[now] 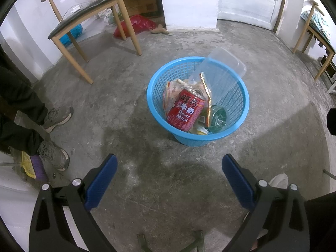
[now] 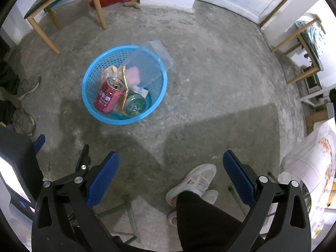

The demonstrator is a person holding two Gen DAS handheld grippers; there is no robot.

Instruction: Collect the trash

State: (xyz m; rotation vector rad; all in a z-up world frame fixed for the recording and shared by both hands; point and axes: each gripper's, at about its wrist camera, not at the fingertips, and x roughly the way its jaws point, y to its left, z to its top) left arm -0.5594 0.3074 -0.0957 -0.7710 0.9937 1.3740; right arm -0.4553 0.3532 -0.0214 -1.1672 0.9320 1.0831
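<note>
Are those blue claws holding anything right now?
No. The left gripper and right gripper are both open and empty; the red can already sits in the blue basket.

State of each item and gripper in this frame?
Left gripper: open, empty.
Right gripper: open, empty.
Blue basket: upright, holding trash.
Red milk can: opened, leaning inside the basket.
Clear plastic container: tilted, sticking out over the rim.
Green glass bottle: inside the basket.
</note>
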